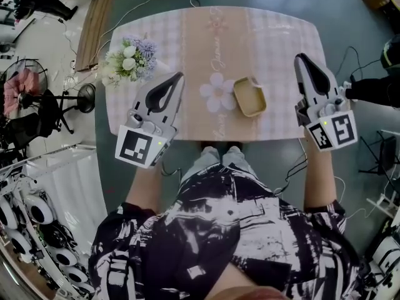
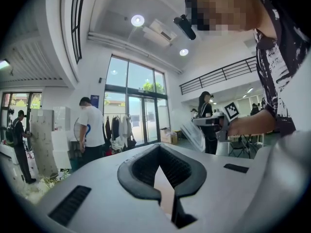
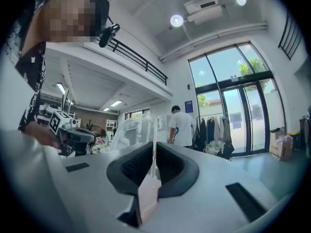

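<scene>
My left gripper (image 1: 179, 75) hangs over the left part of a pink checked table (image 1: 275, 36), its jaws closed tip to tip with nothing between them. It points toward a bunch of pale flowers (image 1: 130, 60) just beyond it on the left. Over the table's right end, my right gripper (image 1: 300, 57) is likewise shut and empty. Between the two lies a small beige dish (image 1: 250, 96), touched by neither. In the left gripper view the left gripper (image 2: 158, 146) aims level into the room, as does the right gripper (image 3: 154, 145) in its own view.
A flower print (image 1: 217, 92) marks the cloth beside the dish. Cables (image 1: 131, 11) trail on the floor behind the table, and a fan (image 1: 25, 89) and chairs stand at the left. People (image 2: 91, 130) stand before glass doors (image 2: 131, 106) across the room.
</scene>
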### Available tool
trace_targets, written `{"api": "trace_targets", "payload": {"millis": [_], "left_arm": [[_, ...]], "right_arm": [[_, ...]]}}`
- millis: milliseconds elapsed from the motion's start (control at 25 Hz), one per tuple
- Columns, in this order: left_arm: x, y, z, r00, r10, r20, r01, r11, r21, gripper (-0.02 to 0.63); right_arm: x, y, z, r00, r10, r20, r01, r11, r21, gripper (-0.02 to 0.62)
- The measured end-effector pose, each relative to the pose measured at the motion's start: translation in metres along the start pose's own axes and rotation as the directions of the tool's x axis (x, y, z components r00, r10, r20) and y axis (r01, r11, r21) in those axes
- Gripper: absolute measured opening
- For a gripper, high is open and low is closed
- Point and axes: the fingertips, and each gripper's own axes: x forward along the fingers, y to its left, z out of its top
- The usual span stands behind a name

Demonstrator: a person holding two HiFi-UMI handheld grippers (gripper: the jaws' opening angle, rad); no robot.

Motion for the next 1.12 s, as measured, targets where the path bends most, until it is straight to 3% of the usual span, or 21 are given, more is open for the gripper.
{"api": "trace_targets", "payload": {"millis": [200,400,1120], "left_arm": [[0.004,0.003,0.014,1.0,0.006,0.028,-0.006,1.0,0.015,0.0],[-0.004,0.011,0.03,0.999,0.014,0.052,-0.015,0.999,0.03,0.0],[-0.002,0.006,0.038,0.998,0.017,0.058,-0.02,0.999,0.048,0.0]], "right_arm": [[-0.017,0.009,0.051,0.995,-0.018,0.095,0.024,0.998,-0.059,0.02],[-0.026,0.025,0.073,0.99,-0.038,0.135,0.05,0.995,-0.085,0.02],[-0.03,0.023,0.067,0.991,-0.038,0.13,0.05,0.995,-0.086,0.02]]}}
